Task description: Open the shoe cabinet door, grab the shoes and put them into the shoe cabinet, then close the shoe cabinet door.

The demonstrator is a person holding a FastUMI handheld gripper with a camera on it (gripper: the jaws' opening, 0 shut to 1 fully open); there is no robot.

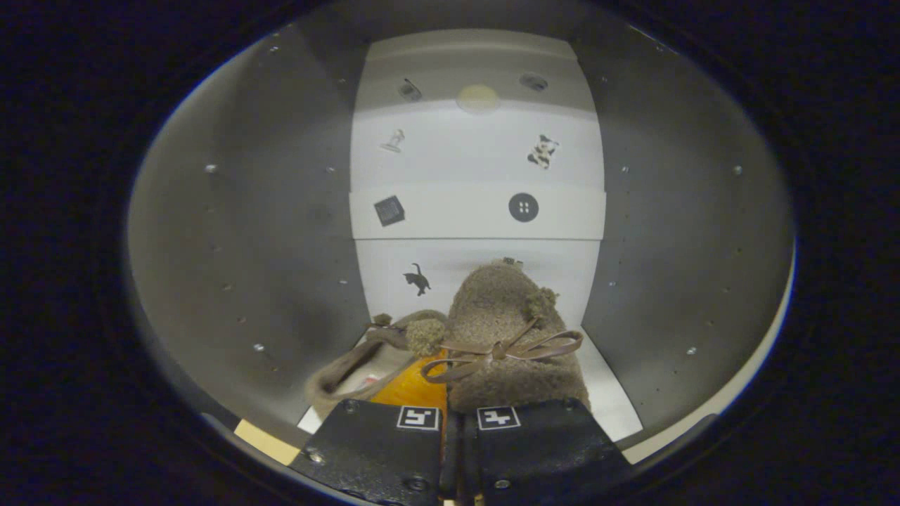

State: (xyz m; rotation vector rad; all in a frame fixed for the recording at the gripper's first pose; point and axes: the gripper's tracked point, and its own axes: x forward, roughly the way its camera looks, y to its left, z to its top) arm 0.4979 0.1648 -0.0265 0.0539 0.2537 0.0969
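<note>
Two shoes [485,330] before nearly-closed hand-held gripper [450,422]

Sticking flat far beyond the fingers [380,450]: a black cat-shaped sticker [418,280], lowest, left of straight ahead. Sitting above it, well apart, a black square sticker [389,210] and a round black button-shaped sticker [523,207]. Showing higher still, a small grey figure sticker [394,141] and a black-and-white spotted sticker [542,151], with a pale round disc [478,98] lying above and between them.

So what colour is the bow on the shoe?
Brown, on the fuzzy tan shoe just ahead of the fingers; bow shows clearly in gripper view.
</note>
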